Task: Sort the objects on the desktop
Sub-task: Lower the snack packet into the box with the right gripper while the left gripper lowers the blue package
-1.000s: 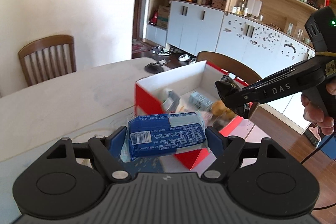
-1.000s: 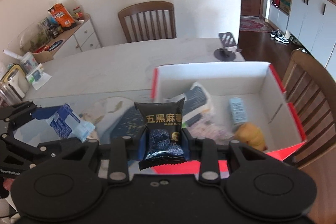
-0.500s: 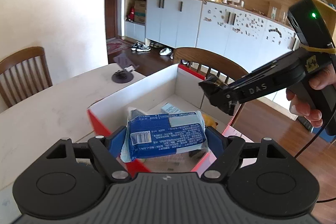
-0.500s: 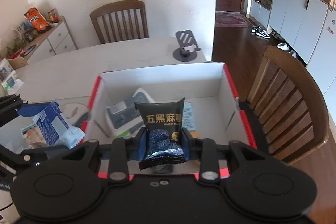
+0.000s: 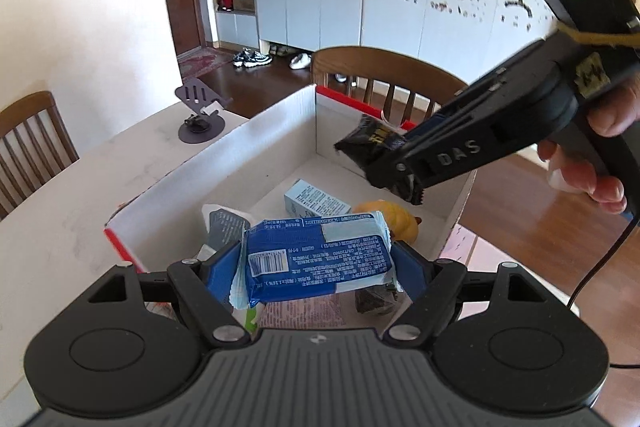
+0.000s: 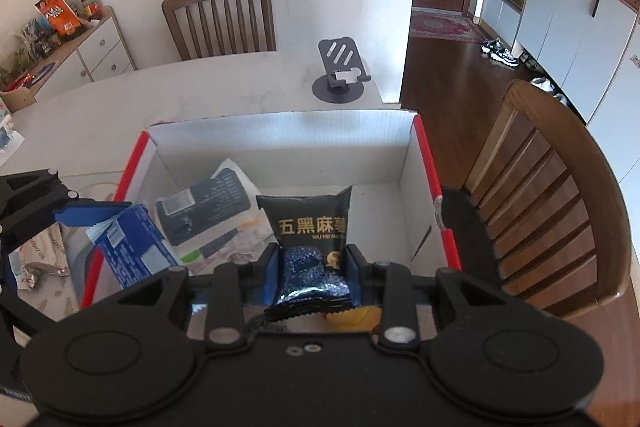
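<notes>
Both loads hang over the open red-and-white cardboard box (image 6: 424, 163) at the surface's right edge: left tongs (image 5: 318, 263) clamped on a blue-and-white wrapped biscuit pack (image 5: 316, 259), right tongs (image 6: 314, 273) clamped on a black foil snack sachet (image 6: 310, 227). Drop-off step; next, lower inside the walls and part the tongs.

A dark phone stand (image 6: 339, 73) sits on the pale counter (image 6: 224, 87). Wooden chairs (image 6: 222, 17) stand around it; shoes (image 5: 252, 58) lie before white cabinets (image 5: 308, 1).

Black snack packet (image 6: 313, 247) in right gripper (image 6: 313, 273) above red-edged box (image 6: 428, 163).
</notes>
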